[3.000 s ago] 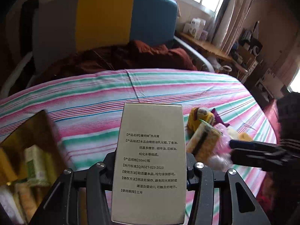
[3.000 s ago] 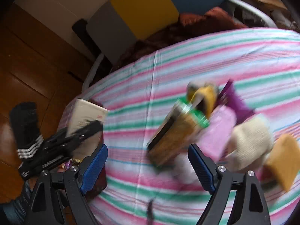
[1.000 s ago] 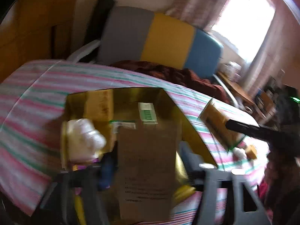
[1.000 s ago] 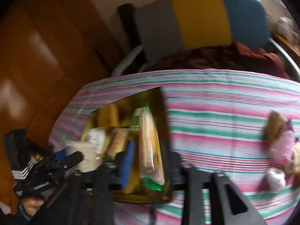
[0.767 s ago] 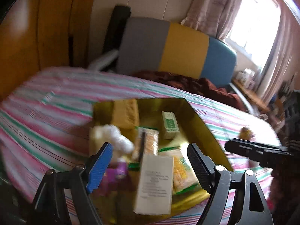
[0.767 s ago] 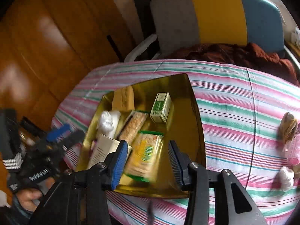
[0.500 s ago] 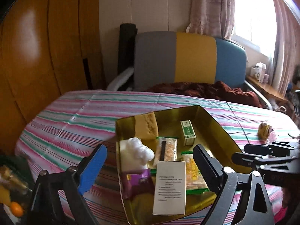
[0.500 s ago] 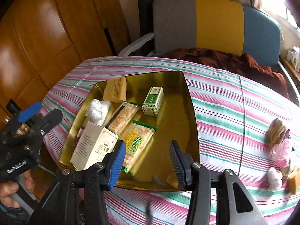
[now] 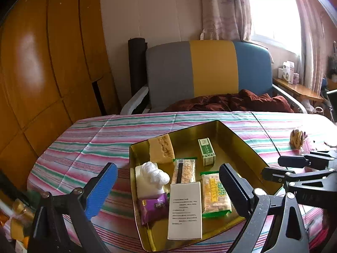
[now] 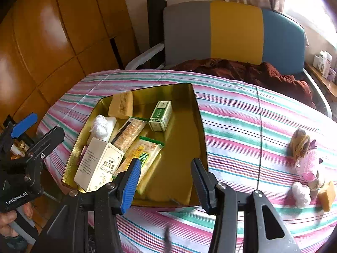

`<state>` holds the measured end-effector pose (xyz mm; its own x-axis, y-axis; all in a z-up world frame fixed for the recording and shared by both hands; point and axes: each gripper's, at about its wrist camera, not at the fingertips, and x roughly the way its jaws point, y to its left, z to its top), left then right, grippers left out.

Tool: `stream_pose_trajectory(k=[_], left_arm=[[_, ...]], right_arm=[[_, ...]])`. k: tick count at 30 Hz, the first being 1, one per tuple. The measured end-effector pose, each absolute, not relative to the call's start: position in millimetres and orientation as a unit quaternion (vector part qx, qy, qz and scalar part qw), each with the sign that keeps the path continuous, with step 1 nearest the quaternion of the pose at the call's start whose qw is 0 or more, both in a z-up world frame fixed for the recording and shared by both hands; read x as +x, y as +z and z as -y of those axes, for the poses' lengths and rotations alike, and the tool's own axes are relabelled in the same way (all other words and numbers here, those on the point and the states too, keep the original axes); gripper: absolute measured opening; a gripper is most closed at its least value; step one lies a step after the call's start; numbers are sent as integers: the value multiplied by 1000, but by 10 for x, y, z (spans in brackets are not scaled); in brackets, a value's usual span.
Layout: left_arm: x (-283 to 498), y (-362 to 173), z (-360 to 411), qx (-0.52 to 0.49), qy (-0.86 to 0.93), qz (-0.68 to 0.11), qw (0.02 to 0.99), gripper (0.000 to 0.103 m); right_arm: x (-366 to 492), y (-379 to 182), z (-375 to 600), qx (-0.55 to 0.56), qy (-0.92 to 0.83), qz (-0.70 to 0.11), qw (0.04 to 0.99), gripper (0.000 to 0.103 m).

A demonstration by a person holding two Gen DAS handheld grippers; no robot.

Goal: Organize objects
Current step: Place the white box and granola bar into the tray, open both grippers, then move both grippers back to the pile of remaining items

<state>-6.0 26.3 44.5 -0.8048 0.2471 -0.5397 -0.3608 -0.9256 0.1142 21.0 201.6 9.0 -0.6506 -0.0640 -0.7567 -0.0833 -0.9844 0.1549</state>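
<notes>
A gold tray point(image 9: 242, 139) point(image 10: 198, 113) sits on the striped tablecloth. In it lie a white printed box point(image 9: 185, 208) point(image 10: 99, 164), a yellow-green cracker packet point(image 9: 214, 194) point(image 10: 147, 154), a grain bar point(image 9: 183, 170), a small green box point(image 10: 160, 116), a yellow cake block point(image 9: 161, 148), a white bundle point(image 9: 154, 172) and a purple packet point(image 9: 153, 206). My left gripper point(image 9: 166, 167) hangs open above the tray's near side, holding nothing. Over the tray's near right corner my right gripper point(image 10: 166, 162) is open and empty.
Loose items lie on the cloth at right: a brown-yellow bundle point(image 10: 300, 142), a pink packet point(image 10: 308, 164), a white lump point(image 10: 301, 194), a yellow block point(image 10: 327, 194). A grey-yellow-blue chair point(image 9: 208, 67) with a brown cloth point(image 10: 242, 69) stands behind the table. Wooden panels line the left.
The left gripper let go of the white box and the right let go of the cracker packet; both now lie in the tray. Both grippers have drawn back from it, jaws apart.
</notes>
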Motion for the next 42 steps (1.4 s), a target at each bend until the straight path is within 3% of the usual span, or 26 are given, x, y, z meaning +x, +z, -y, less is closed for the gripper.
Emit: stream_pose_trajectory(k=[21, 26, 35, 39, 42], left_arm=[[107, 372, -652, -275, 926, -147, 212, 98], [168, 324, -833, -286, 909, -151, 263, 98], [268, 195, -1347, -309, 877, -178, 323, 98], [339, 153, -1643, -309, 861, -199, 352, 98], [382, 94, -1924, -311, 846, -215, 377, 98]], right_arm=[[585, 133, -3116, -392, 901, -150, 111, 50], [910, 193, -3868, -364, 890, -197, 190, 60], [1626, 96, -4981, -296, 843, -292, 341, 62], [1898, -83, -5287, -262, 809, -392, 351, 62], [2000, -79, -5344, -237, 809, -414, 343, 64]])
